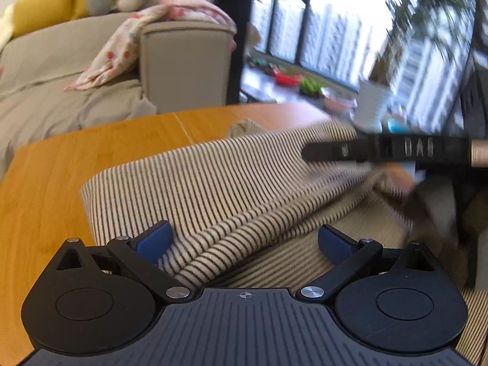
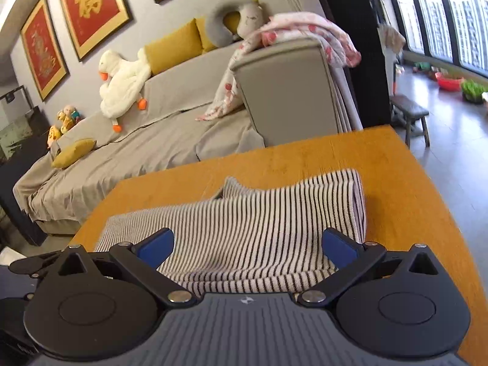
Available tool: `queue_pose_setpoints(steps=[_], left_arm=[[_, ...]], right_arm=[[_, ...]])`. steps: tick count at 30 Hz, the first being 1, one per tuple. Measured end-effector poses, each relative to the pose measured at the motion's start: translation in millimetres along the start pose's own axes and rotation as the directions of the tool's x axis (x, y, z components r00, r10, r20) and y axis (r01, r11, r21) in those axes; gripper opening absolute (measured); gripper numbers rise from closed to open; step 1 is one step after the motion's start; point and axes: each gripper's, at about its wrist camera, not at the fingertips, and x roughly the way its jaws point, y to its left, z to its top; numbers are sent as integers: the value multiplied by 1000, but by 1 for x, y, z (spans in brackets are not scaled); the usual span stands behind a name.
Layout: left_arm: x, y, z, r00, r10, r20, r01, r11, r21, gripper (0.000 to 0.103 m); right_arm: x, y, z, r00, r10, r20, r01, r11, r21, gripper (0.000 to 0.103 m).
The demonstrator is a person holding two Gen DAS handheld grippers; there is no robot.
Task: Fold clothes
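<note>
Both claws agape, gripping nothing: left gripper (image 1: pixel 242 241), right gripper (image 2: pixel 248 244). Pinch striped garment (image 2: pixel 244 213) near-edge ridge (6 o'clock), then carry toward 12 o'clock evenly.

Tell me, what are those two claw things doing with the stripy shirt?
A person holds a gripper in each hand and is folding a striped garment on the wooden table. Both the left gripper and the right gripper are open above the cloth, and neither is pinching it. The garment is partly folded but bunched, with a raised ridge running between the left gripper's fingers. A sofa with a floral blanket over its arm stands behind the table.
</note>
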Motion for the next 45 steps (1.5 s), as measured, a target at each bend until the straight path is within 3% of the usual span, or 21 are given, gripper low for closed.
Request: queue_pose_setpoints(steps=[2,5,10,14,18,19,28,30,34,36,39,43,45], left_arm=[[-3,5,2,1000,-16,2,16,1000,-21,103],[-12,22,7,999,-30,42,35,991,-128,103],[-28,52,18,994,48,94,-25,973,-229,103],[-27,73,24,995,87,41,-71,953,-293,102],[-16,87,21,999,46,-29,-54,930,-363,81],[-13,90,21,998,34,-46,-49,924,-380,81],[-4,96,18,992,95,-81,-117,934,-339,81],[-7,103,19,992,92,-90,-118,929,-350,81],[-18,121,21,997,-28,-72,-5,902,-431,82],[-13,126,23,994,-74,-79,32,898,-439,83],[2,127,26,992,-100,-78,60,912,-406,82],[19,131,32,987,-161,-27,137,908,-397,87],[28,130,36,986,-168,-8,153,915,-374,87]], right_arm=[[-6,5,4,999,-18,26,20,999,-50,100],[-1,3,2,999,-51,-7,51,996,-69,84],[9,10,-9,994,-99,-41,93,987,-133,82],[10,12,-11,994,-100,-47,92,985,-144,85],[8,11,-13,995,-92,-44,85,987,-138,86],[8,10,-12,995,-90,-44,83,987,-137,86],[3,4,-10,997,-67,-45,61,991,-118,86],[-4,-1,-4,998,-45,-40,40,992,-119,80],[-21,-29,26,999,-40,10,41,991,-124,80],[-15,-52,46,999,-11,-35,9,998,-66,80],[10,-85,62,991,45,-128,-42,999,26,80],[49,-110,59,955,139,-260,-112,987,116,64],[62,-107,60,944,204,-258,-180,977,115,63]])
